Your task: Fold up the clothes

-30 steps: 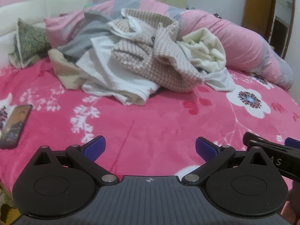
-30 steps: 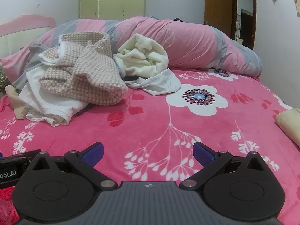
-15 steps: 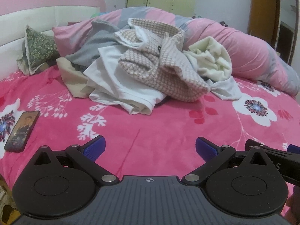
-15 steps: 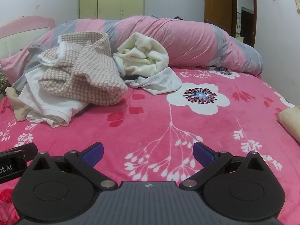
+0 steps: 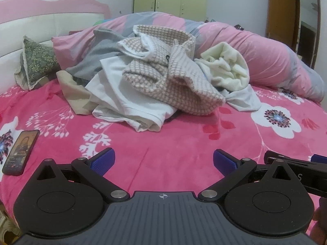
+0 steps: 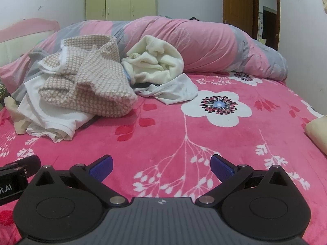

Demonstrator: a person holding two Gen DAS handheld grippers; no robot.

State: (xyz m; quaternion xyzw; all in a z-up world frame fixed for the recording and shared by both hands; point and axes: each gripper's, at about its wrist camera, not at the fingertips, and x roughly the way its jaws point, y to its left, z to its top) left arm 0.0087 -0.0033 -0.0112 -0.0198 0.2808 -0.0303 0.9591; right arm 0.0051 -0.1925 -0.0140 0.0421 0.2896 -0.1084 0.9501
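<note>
Clothes pile (image 5: 155, 85) lies well beyond both grippers' wide-spread, empty fingers (image 5: 102, 161).

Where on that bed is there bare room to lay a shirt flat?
The pink blanket is bare between the grippers and the clothes pile, rightward past the white flower. Crowded: the pile, the phone at left, cream cloth at right.

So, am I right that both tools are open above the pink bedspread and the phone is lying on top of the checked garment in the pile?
Not quite. The phone lies on the pink bedspread at the left, apart from the pile, not on the checked garment; the left wrist view shows it. The rest holds: the left tool and right tool are both open above the bedspread.
</note>
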